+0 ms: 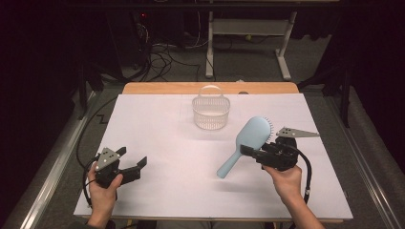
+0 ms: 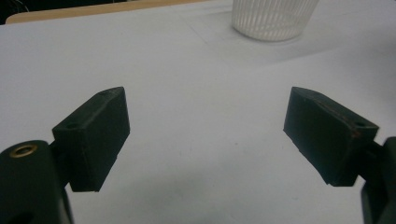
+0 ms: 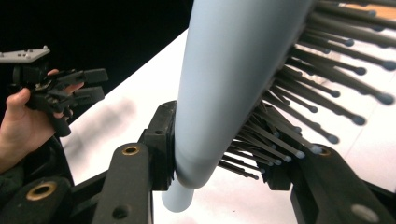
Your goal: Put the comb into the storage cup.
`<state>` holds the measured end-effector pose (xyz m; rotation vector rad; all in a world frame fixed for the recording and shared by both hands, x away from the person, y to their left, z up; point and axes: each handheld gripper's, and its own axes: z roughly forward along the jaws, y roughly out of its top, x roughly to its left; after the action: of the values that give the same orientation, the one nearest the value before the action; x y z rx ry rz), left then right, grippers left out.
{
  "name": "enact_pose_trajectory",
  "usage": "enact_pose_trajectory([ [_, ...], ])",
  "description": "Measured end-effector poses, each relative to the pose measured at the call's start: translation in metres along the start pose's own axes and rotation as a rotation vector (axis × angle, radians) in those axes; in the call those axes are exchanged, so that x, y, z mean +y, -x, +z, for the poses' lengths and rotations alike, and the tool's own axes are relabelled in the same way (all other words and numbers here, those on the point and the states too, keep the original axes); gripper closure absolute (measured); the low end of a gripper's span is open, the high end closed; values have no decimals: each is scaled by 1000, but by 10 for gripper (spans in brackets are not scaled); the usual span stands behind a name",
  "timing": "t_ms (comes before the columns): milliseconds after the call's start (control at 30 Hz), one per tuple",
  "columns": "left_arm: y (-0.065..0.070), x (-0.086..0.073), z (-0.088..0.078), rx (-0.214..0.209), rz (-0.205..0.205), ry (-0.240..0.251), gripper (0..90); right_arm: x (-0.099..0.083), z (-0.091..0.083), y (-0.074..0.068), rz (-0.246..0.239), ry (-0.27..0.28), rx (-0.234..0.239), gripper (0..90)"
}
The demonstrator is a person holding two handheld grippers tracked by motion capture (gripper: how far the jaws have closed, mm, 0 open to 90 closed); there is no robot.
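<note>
A clear ribbed plastic basket with a hoop handle stands near the far edge of the white sheet that covers the wooden table; nothing lies between it and either gripper, and the sheet around it is bare. Beyond the table, cables and the white legs of a desk frame stand on the dark floor. The right gripper is clamped on a light blue hairbrush, its jaws pressing the brush at the base of the head where it narrows into the handle, one jaw on the smooth back and the other in among the bristles. The brush is held off the sheet at a slant, with its head toward the basket and its handle end pointing down toward the person's side; it sits to the right of the basket and a little nearer the person, apart from it. The left gripper is low over the sheet near the left front corner, well apart from brush and basket, with its jaws spread wide and nothing between them. In the left gripper view the basket is cut off at the top edge. In the right gripper view the hairbrush is so close that its head runs out of the picture, and the bristle-side jaw is partly hidden behind the bristles; the left gripper there is small and dim against the dark.
</note>
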<state>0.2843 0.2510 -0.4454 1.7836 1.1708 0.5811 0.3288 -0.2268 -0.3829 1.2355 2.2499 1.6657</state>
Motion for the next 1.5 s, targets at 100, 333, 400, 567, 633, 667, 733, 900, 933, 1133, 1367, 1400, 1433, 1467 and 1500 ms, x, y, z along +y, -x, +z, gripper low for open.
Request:
enact_pose_trajectory([
  [100,-1,-1,2,11,15,-8,154,3,-1,3,1,2,-9,555],
  [333,-1,-3,3,19,27,-19,154,12,-6,10,2,2,-34,555],
  [400,-1,-3,4,18,25,-18,154,16,-7,11,0,3,-41,554],
  [567,0,-5,4,14,15,-15,154,26,-9,13,-15,4,-61,553],
  [633,0,-5,4,11,11,-14,154,30,-9,14,-20,5,-68,553],
  [667,0,-5,4,10,8,-13,154,32,-9,15,-21,3,-71,553],
  [733,0,-6,4,7,2,-11,154,36,-8,15,-24,3,-78,552],
  [900,-1,-6,4,-2,-7,-4,154,46,-4,16,-37,-1,-93,552],
  [933,-1,-6,4,-4,-10,-2,154,48,-3,16,-39,-1,-95,552],
  [1133,0,-6,5,-8,-12,-1,154,61,3,17,-44,1,-105,552],
  [1367,0,-8,6,-18,-15,18,154,74,14,17,-54,-6,-116,551],
  [1400,0,-8,6,-20,-15,19,154,75,15,17,-54,-4,-117,551],
  [1433,1,-8,6,-21,-14,21,154,77,16,17,-54,-3,-118,551],
  [1467,1,-8,7,-21,-12,24,154,79,18,18,-53,-1,-118,551],
  [1500,1,-9,7,-22,-11,24,154,80,19,18,-51,-1,-120,551],
])
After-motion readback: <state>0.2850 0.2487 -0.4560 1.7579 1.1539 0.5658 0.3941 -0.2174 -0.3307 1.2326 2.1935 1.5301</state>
